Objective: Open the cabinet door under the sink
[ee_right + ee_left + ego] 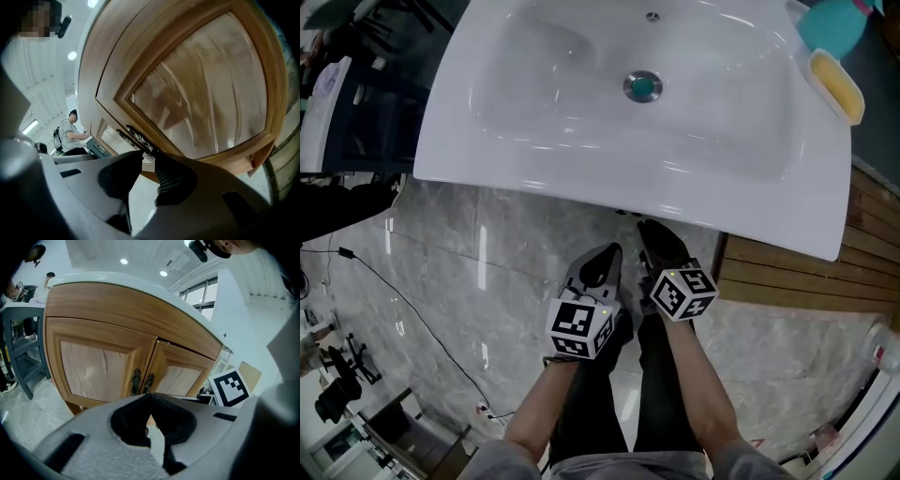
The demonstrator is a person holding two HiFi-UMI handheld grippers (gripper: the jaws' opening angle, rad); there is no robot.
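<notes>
Cabinet door (201,93) sits under the white sink (741,202) and fills most of the right gripper view: wood frame, pale panel that looks film-wrapped. From here it looks closed or nearly so.

Left gripper view shows the whole wooden cabinet (117,310), two doors side by side. A pair of dark ornate handles (142,382) sits at the centre seam. There's a thin dark gap along the top edge of the door nearer the right gripper; can't tell if that door is cracked open.

Right gripper (149,157): jaws a narrow gap apart, tips right up at the lower end of the ornate door handle (136,139). The handle end lines up with the gap; can't tell if the pads actually pinch it. In the head view its nose tucks in under the sink's front edge.

Left gripper (151,397): jaws together, tips touching, nothing between them. It is held back from the cabinet, aimed at the centre seam, just beside the right gripper.

Sink top: drain (642,86) mid-basin, yellow soap dish (837,84) at the far corner. Grey marble floor (469,272) below, black cable (412,309) running across it.
</notes>
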